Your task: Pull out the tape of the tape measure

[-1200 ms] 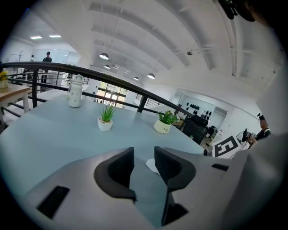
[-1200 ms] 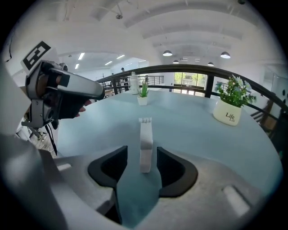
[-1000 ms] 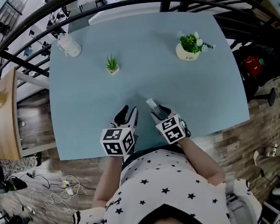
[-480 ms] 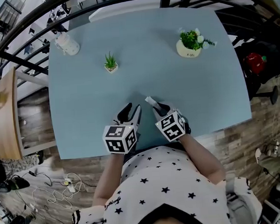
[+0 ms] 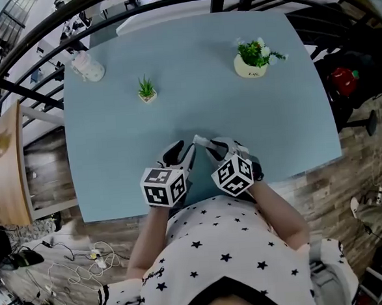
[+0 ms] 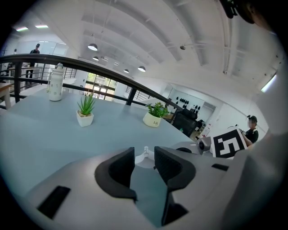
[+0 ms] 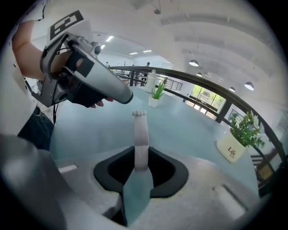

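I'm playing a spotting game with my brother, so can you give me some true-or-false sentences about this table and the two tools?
1. The right tool grips the white tape measure. True; its jaws have just been closing, and it sits pinched between them.
2. The left tool is clamped on the tape measure's white end. False: its jaws stand apart, and the white end shows in the gap, not pinched.
3. Two potted plants stand on the table. True: a small potted plant and a bigger potted plant.
4. The white bottle lies between the tools. False: it stands at the table's far left corner.
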The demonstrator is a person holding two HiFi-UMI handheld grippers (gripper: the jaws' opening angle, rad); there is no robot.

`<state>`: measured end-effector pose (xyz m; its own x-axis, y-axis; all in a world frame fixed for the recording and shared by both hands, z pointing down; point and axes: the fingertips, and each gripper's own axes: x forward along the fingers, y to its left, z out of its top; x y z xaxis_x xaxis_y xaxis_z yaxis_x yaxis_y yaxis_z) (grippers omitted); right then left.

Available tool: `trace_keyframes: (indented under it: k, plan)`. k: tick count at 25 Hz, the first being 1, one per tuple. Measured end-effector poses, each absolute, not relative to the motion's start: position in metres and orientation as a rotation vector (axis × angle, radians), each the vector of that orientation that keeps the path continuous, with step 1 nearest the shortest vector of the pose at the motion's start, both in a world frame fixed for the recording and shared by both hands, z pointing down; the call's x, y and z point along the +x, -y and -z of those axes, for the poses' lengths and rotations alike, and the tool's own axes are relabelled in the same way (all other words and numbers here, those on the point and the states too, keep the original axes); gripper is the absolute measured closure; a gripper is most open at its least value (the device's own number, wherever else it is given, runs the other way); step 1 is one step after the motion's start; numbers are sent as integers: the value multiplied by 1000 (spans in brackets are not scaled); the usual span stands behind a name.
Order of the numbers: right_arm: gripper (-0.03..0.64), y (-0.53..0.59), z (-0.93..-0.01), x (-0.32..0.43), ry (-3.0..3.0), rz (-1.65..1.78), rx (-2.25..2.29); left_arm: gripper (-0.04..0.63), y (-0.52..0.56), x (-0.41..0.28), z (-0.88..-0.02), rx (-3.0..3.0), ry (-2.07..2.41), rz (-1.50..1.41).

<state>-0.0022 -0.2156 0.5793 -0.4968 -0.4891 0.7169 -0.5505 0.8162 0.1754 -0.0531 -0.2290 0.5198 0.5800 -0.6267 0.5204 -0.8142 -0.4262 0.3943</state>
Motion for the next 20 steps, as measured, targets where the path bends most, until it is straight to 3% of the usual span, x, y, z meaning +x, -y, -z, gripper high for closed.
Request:
trace_keyframes:
  k: [9,20]
  plan:
    - [522,213,-565,-14,2204,-39,692,472,237,-44,-525,2180,1057,-386]
    - [522,211,-563,-15,2192,17,657,540,236,-41,-526,2188,1015,-393]
